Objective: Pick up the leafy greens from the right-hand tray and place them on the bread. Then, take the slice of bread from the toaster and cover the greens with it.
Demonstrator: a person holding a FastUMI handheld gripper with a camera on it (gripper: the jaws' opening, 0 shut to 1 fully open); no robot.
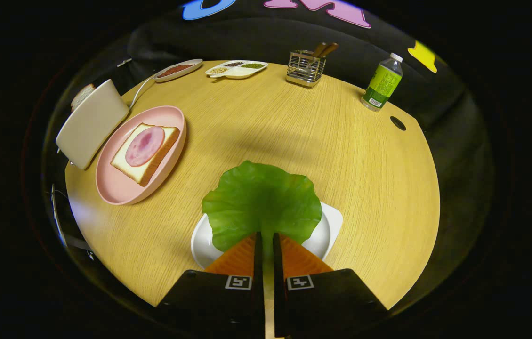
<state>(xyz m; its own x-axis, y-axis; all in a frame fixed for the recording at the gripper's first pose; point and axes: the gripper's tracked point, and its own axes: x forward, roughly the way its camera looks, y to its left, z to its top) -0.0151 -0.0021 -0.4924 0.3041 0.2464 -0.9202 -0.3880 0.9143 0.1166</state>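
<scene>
My gripper (266,238) is shut on the near edge of a green leaf (261,202), both fingers pressing on its stem side. The leaf spreads out ahead of the fingers and hangs over a white tray (329,230) that sits just beneath it. Far off to the left a pink plate (120,188) holds a slice of bread (150,165) topped with a round pink slice of ham (145,146). Beyond that plate stands a white toaster (92,123), tilted in this view, with a slice of bread (82,95) sticking out of its top.
Along the far edge of the round wooden table (294,132) are a small oval dish (177,69), a divided white dish of grains (236,68), a wire holder with wooden-handled utensils (306,67) and a green-labelled bottle (382,83). A dark hole (398,123) marks the tabletop near the bottle.
</scene>
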